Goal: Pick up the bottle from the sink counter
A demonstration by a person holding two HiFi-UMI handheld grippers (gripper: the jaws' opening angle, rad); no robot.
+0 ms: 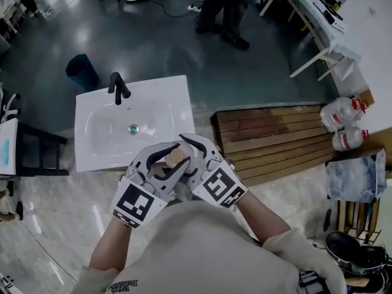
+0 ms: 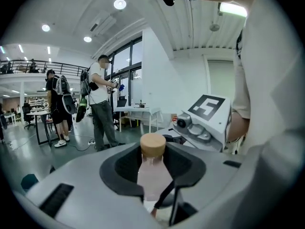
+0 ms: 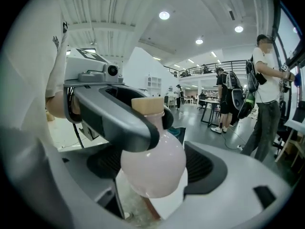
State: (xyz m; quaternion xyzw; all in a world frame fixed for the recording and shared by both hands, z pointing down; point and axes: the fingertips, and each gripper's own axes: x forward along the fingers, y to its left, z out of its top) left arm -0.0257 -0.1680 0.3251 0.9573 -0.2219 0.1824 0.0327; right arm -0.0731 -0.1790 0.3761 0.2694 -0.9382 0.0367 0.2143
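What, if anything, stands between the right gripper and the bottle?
Nothing blocks it. The bottle already sits between the right gripper's fingers, lifted clear of the sink counter. The left gripper also clamps it, one of its fingers crossing the bottle's neck.

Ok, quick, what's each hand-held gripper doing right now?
Left hand-held gripper: closed on the bottle.
Right hand-held gripper: also closed on that bottle.
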